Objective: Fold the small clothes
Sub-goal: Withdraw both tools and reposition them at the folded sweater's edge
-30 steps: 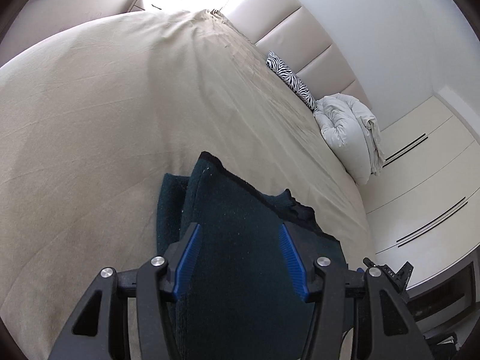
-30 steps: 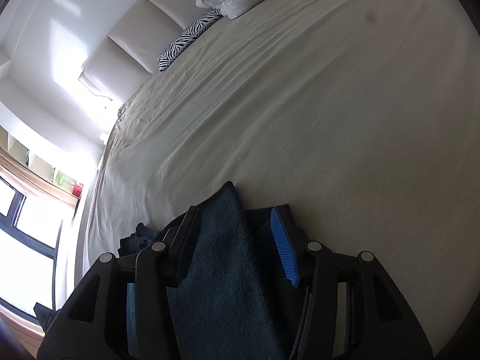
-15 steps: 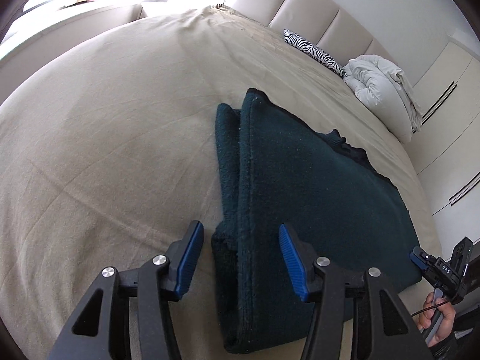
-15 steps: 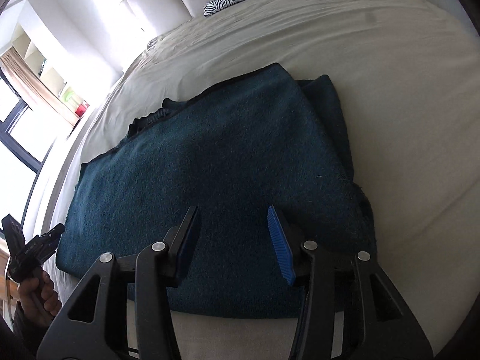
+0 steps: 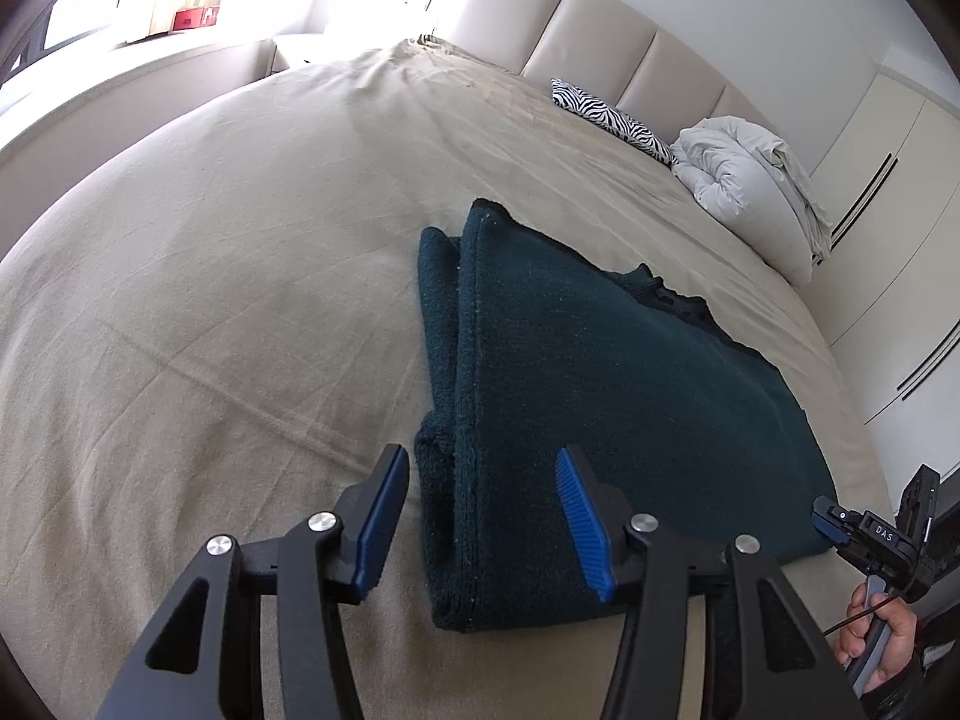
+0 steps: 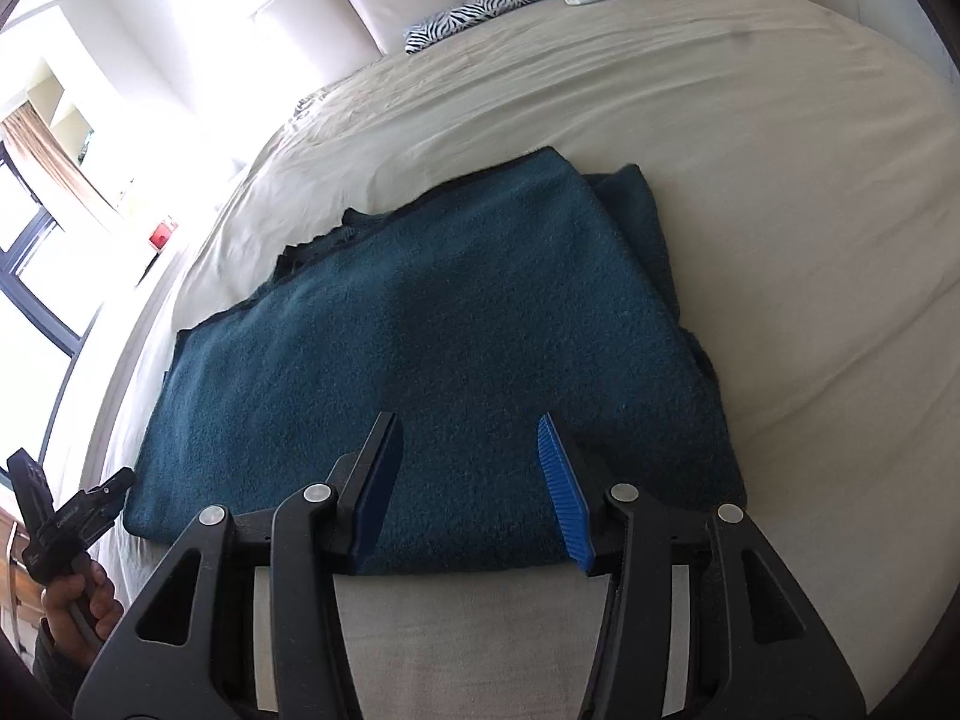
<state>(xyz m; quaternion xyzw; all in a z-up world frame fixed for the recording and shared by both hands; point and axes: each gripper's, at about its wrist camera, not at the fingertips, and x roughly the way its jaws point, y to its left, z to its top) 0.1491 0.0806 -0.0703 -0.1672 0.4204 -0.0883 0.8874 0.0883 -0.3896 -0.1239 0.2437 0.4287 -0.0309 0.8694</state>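
Blue ribbed pads line both grippers, nearest the cameras. The left gripper (image 5: 483, 501) hovers with its fingers apart above the near left corner of the dark teal garment (image 5: 588, 396), nothing pressed between them. The right gripper (image 6: 468, 480) hangs over the garment's near edge; its jaws are opening, and the cloth lies below them, not pinched. From each wrist view the other tool shows at the frame's border, held in a hand (image 5: 882, 642), the left one likewise (image 6: 78, 600).

The garment (image 6: 432, 348) lies folded flat on the beige bedsheet (image 5: 210, 300), a narrower folded layer poking out along one side and a dark ragged edge at its far side. No container is in view; everything rests straight on the bed.

Farther back, near the padded headboard (image 5: 600, 36), sit a zebra-print cushion (image 5: 606, 117) and a bundled white duvet (image 5: 744, 186), just beside each other. White wardrobe doors (image 5: 888, 180) stand beyond the bed.

A second ago the cloth hung between both sets of fingers and filled the lower frames; now it is laid out on the sheet and both grippers have let go and drawn back from it.
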